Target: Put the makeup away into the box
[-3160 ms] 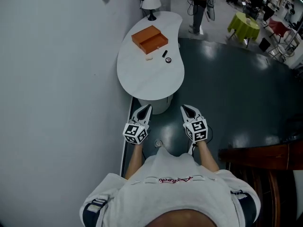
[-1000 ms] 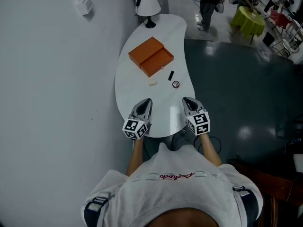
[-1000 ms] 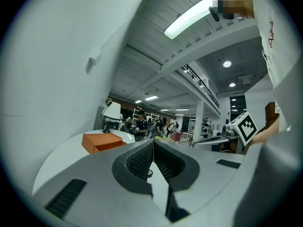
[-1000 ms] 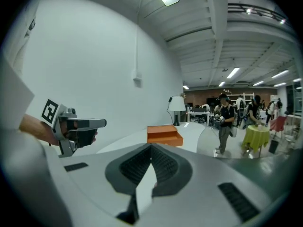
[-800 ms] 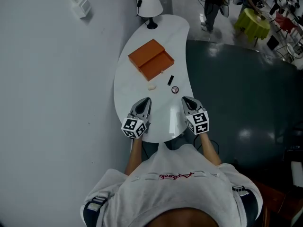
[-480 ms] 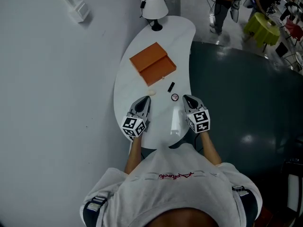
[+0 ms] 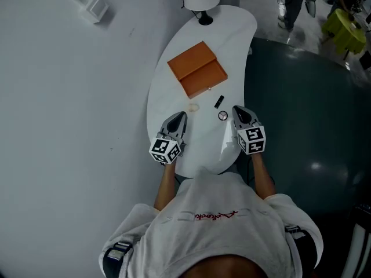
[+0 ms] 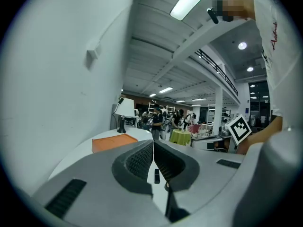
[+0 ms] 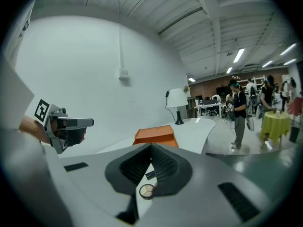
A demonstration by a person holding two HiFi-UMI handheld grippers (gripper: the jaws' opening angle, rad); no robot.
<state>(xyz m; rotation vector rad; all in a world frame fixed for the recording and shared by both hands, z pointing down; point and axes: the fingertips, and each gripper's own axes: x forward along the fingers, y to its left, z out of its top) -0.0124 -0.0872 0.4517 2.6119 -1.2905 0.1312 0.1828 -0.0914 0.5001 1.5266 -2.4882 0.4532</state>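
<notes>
Head view: white kidney-shaped table [image 7: 174, 126], its long axis running 12–6. The orange rectangular box [image 7: 197, 69] sits mid-table at 12 o'clock from both grippers. It lies flat as two halves side by side, long edges running roughly 2–8.

Makeup is all loose on the table, outside the box:
- black lipstick tube [image 7: 219, 102] lies flat, long axis about 1–7, just off the box's near corner
- small round compact [image 7: 223, 116] is at 6 o'clock of the tube, apart from it, near the right gripper [image 7: 237, 110] at its 9 o'clock
- small cream-coloured lump [image 7: 193, 107] is at 1 o'clock of the left gripper [image 7: 179, 116]

Fingers: both pairs pressed together, nothing between them, hovering over the near end of the table.

Only the head view shows the cream lump. Only the gripper views show the white table lamp [image 9: 177, 100] side-on. The right gripper view has the compact and tube just beyond its fingers, and the left gripper at 9 o'clock.
</notes>
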